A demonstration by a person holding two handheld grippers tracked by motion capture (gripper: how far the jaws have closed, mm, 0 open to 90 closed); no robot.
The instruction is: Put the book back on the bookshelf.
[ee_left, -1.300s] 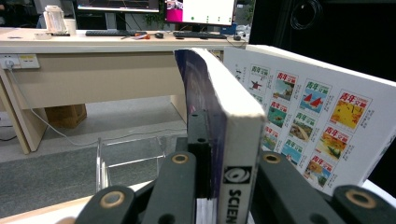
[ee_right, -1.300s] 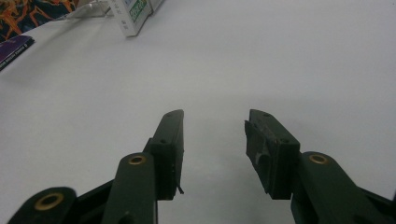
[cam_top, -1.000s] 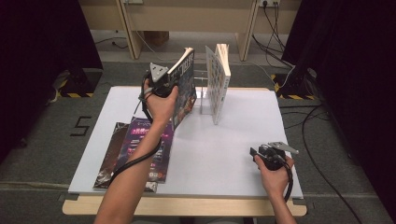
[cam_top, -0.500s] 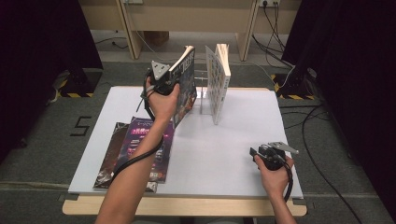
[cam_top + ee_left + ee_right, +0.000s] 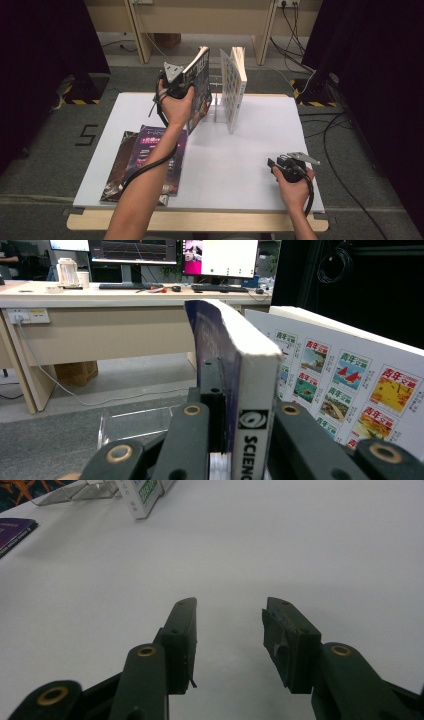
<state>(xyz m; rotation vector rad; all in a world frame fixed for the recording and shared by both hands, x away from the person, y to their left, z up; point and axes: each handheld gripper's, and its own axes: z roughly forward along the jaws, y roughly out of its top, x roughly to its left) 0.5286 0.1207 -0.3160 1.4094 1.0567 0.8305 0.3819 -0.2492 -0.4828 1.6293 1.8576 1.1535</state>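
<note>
Left tool (image 5: 184,86) clamped on dark magazine (image 5: 199,87), held upright just left of white magazine (image 5: 234,85) already standing in clear rack (image 5: 216,102). Not yet slotted in. Below that tool, purple magazines (image 5: 155,155) waiting on surface (image 5: 240,150). Right tool (image 5: 281,167) agape, idle.

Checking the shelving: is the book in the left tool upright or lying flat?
Upright, leaning slightly. The left tool clamps the book on edge above the table, beside the standing white book.
</note>
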